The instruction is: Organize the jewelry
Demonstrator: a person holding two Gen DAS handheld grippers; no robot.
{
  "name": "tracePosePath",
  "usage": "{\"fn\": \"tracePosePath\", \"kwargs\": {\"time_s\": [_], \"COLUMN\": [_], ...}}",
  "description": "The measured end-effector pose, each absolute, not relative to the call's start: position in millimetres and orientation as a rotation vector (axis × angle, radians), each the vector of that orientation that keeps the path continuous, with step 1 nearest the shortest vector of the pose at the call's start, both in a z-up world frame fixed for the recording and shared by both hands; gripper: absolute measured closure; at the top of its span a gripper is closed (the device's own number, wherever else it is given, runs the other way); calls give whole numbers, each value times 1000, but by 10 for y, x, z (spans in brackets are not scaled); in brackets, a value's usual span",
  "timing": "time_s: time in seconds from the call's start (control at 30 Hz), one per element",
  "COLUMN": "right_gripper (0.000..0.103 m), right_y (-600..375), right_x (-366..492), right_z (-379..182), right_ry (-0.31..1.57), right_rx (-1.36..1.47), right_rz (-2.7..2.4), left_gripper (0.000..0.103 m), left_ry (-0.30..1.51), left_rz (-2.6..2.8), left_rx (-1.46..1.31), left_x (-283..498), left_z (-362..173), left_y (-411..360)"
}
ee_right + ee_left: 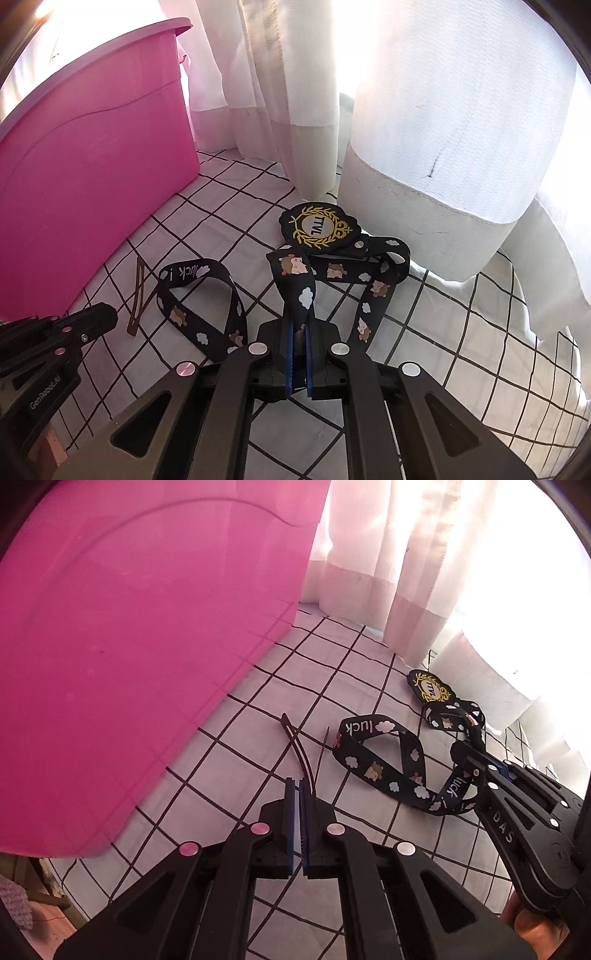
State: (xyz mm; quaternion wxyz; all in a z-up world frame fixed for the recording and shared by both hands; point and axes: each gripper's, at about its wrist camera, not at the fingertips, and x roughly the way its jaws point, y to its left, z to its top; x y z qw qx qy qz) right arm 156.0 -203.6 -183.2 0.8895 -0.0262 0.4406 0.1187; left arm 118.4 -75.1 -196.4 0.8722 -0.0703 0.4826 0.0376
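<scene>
Two grips on at once, one item per gripper, both over the grid-pattern cloth [229, 760]. Far left: pink bin [92, 155], wall close beside the work, likely the drop target; its inside is not visible from either view, so contents unknown.

Left gripper [298, 786]: jaws nearly together, pinching the near end of a thin brown hair clip [301, 751]. Clip's prongs point away toward the bin, tips low over the cloth; can't tell whether they touch it. Pinching by the end probably suits such a flat piece.

Right gripper [300, 332]: jaws clamped on a fold of the black printed lanyard [295, 291], strap rising between the pads. Rest of the lanyard trails in loops on the cloth, so it looks only partly lifted. Black TTVL patch [319, 227] sits at its far end, against the white curtain [436, 122]; the attachment is hidden under the strap. Window glare washes out everything behind the curtain.
</scene>
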Motion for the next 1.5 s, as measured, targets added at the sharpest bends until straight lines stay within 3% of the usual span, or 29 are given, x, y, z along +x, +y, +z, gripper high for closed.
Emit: {"fn": "tracePosePath", "kwargs": {"time_s": [0.17,0.3,0.47,1.03,1.07,1.13,1.3,1.33,1.37,1.5], "right_gripper": [98,98,98,98,98,98,98,98,98,98], "right_y": [-2024,-2045,-2085,-2496,-2521,-2561,-2573,-2566,-2558,-2515], "right_x": [1628,1691,1702,1743,1737,1731,1723,1721,1722,1695], "right_z": [-1906,-1967,-1994,-2050,-2052,-2048,-2041,-2039,-2040,-2041], "right_ry": [933,946,955,953,953,954,954,953,951,947], "right_rx": [-52,-35,-17,30,32,36,39,41,39,46], "right_rz": [231,222,221,100,95,88,89,90,91,103], "left_gripper": [76,41,24,18,18,29,86,94,98,98], "left_ry": [1032,1023,989,1045,1043,1030,1013,1014,1017,1008], "left_rz": [84,53,41,91,95,117,91,80,71,57], "left_rx": [-130,-109,-125,-99,-92,-66,-86,-101,-115,-121], "left_x": [1313,1367,1318,1614,1619,1608,1533,1524,1511,1393], "left_z": [-2109,-2125,-2085,-2284,-2291,-2295,-2255,-2256,-2257,-2227], "left_y": [-741,-806,-801,-837,-841,-850,-811,-789,-773,-758]}}
